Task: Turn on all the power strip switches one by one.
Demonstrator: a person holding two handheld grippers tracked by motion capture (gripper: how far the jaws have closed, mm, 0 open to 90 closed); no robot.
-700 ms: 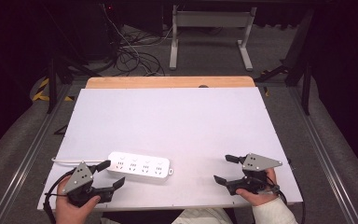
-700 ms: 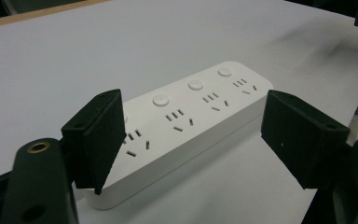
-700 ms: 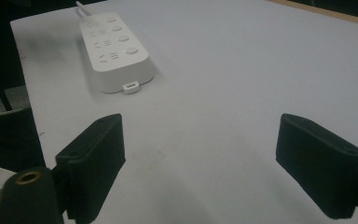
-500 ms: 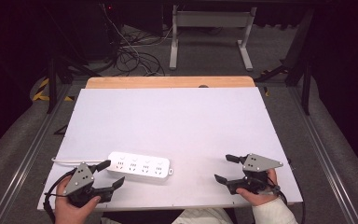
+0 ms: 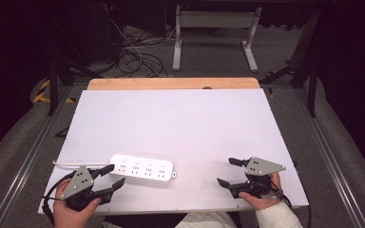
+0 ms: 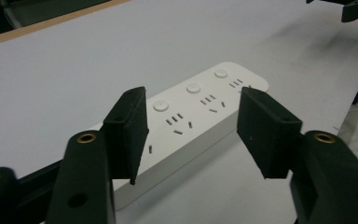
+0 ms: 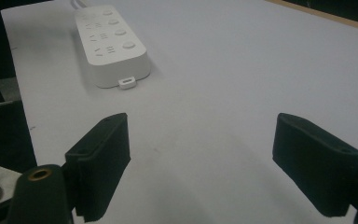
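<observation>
A white power strip [image 5: 142,167] with several sockets lies flat near the front left of the white tabletop [image 5: 180,118]. My left gripper [image 5: 115,174] is held in a hand at the strip's left end, open, with its jaws either side of that end and not pressing on it. In the left gripper view the strip [image 6: 191,107] runs away between the spread jaws of the left gripper [image 6: 192,95]. My right gripper [image 5: 225,171] rests at the front right, open and holding nothing. In the right gripper view the right gripper [image 7: 203,123] faces the strip [image 7: 114,39] across bare table.
The strip's white cord [image 5: 76,163] trails off to the left along the table. A wooden strip [image 5: 171,83] borders the far edge. Beyond the table are tangled floor cables [image 5: 138,57] and a metal stand [image 5: 214,28].
</observation>
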